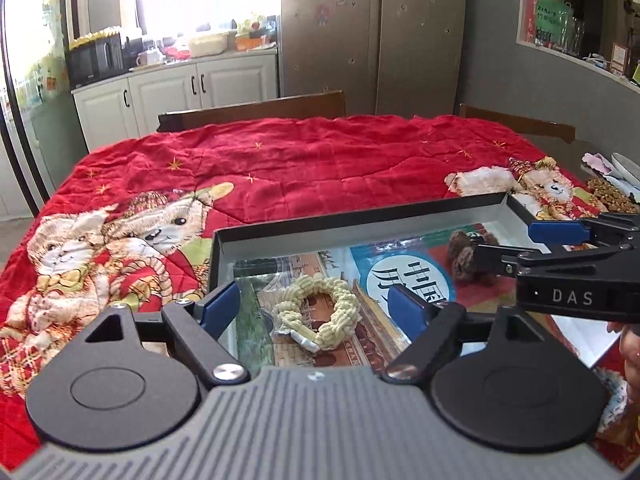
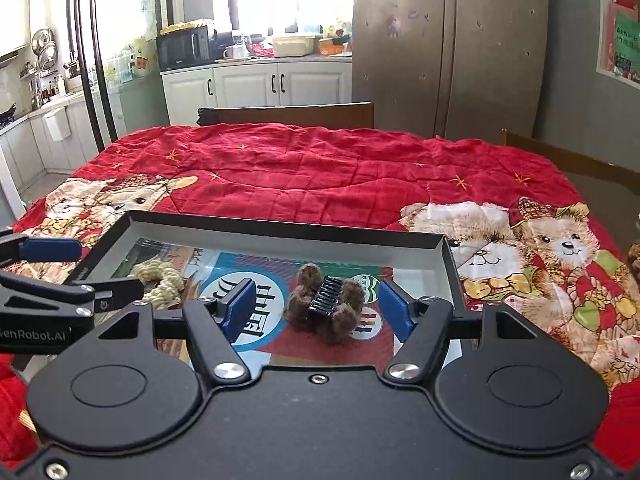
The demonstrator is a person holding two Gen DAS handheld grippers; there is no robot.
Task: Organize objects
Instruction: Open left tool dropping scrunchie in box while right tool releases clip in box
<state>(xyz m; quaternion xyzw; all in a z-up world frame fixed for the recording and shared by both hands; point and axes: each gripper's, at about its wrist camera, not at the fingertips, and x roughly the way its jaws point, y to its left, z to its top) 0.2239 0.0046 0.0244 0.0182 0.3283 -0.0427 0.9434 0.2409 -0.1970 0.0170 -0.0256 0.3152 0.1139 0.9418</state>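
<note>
A shallow metal tray (image 1: 360, 218) with printed pictures on its floor lies on the red quilt. In it rests a cream braided hair ring (image 1: 316, 312), seen between the blue pads of my left gripper (image 1: 314, 304), which hovers above it, open and holding nothing. Further right in the tray (image 2: 280, 228) lies a brown fuzzy hair claw with a black comb (image 2: 326, 306). My right gripper (image 2: 318, 306) hangs over it, open, its pads clear of the claw. Each gripper also shows in the other's view: the right gripper (image 1: 528, 246), the left gripper (image 2: 86, 270).
A red quilt with teddy bears (image 1: 280, 168) covers the table. Wooden chair backs (image 2: 288, 114) stand at its far edge. Plates and small items (image 1: 616, 184) sit at the table's right end. A hand (image 1: 632, 344) holds the right gripper.
</note>
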